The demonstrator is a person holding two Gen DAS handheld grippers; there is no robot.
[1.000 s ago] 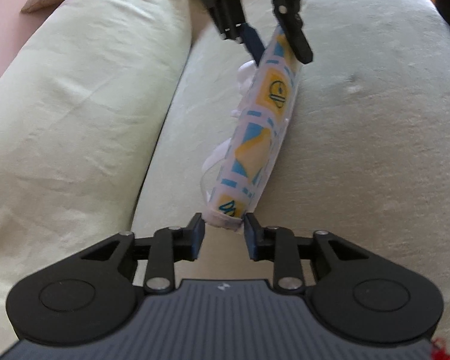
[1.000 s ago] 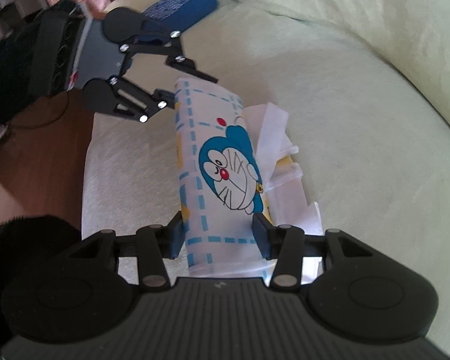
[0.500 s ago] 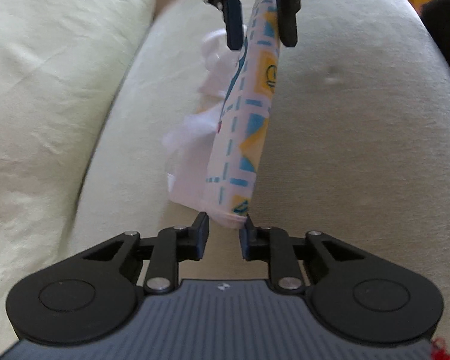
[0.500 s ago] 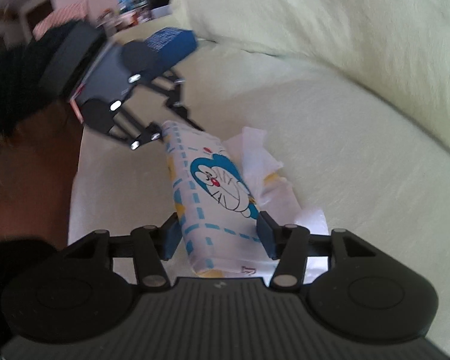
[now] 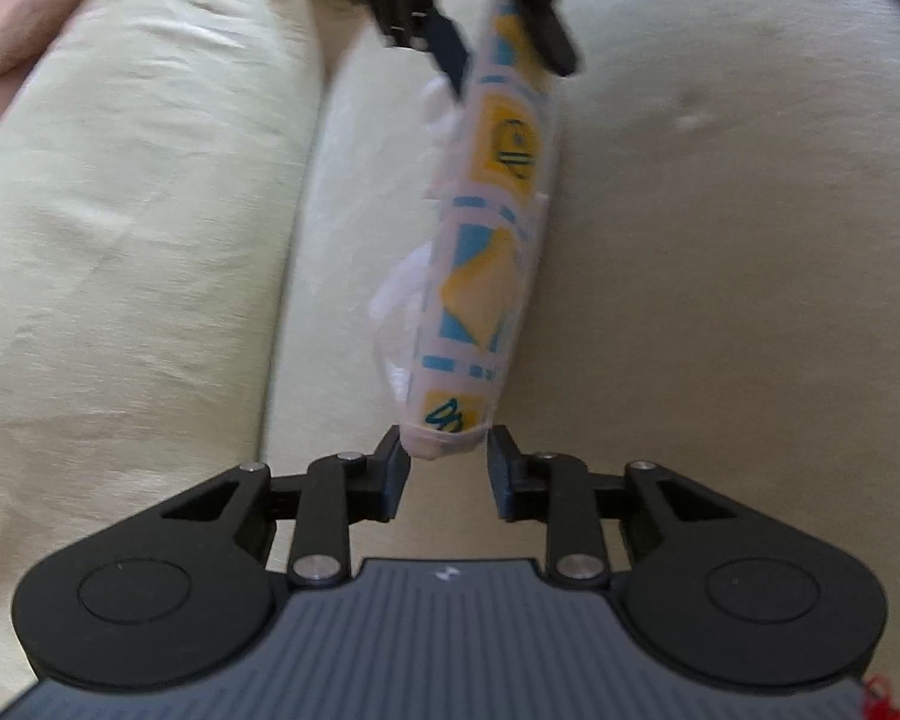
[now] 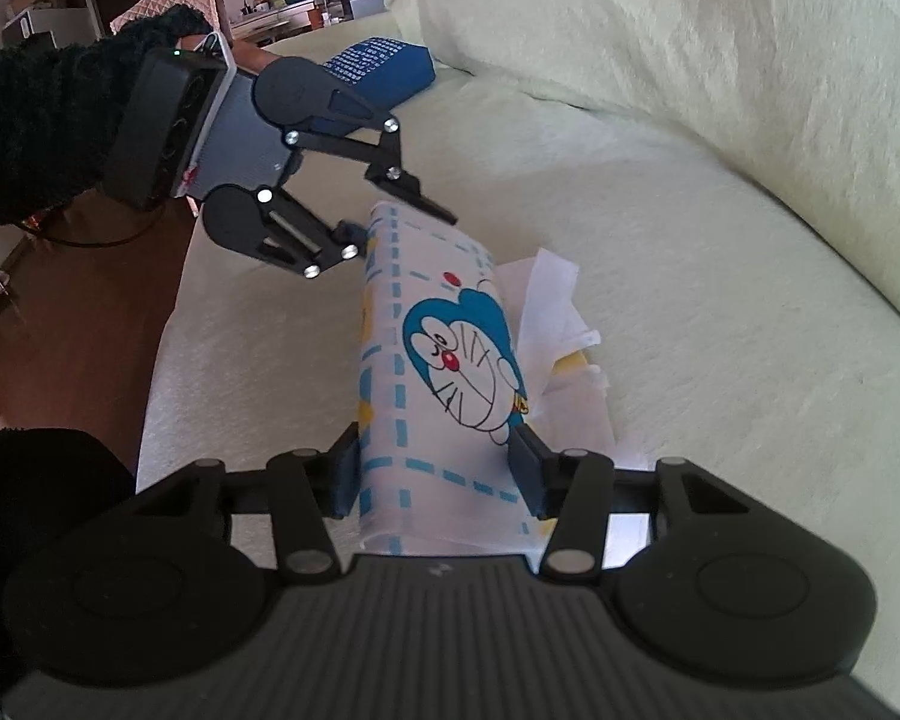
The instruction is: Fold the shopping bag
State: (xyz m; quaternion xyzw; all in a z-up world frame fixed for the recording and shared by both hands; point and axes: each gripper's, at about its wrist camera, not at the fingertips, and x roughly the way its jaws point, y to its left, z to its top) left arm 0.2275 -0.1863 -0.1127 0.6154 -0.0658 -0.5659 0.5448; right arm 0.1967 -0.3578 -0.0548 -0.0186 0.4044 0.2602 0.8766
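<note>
Now your right gripper point(image 6: 435, 468) clamps one end of the folded shopping bag point(image 6: 438, 360) above the sofa point(image 6: 720, 300), while your left gripper point(image 5: 447, 471) sits open at the other end. Close there next, I'd say, then fold end to end.

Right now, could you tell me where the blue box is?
In the right wrist view, the blue box lies at upper centre on the pale sofa seat, behind the left gripper.

Black claw point(image 6: 411, 219) (silver screws), fuzzy sleeve point(image 6: 36, 126)
</note>
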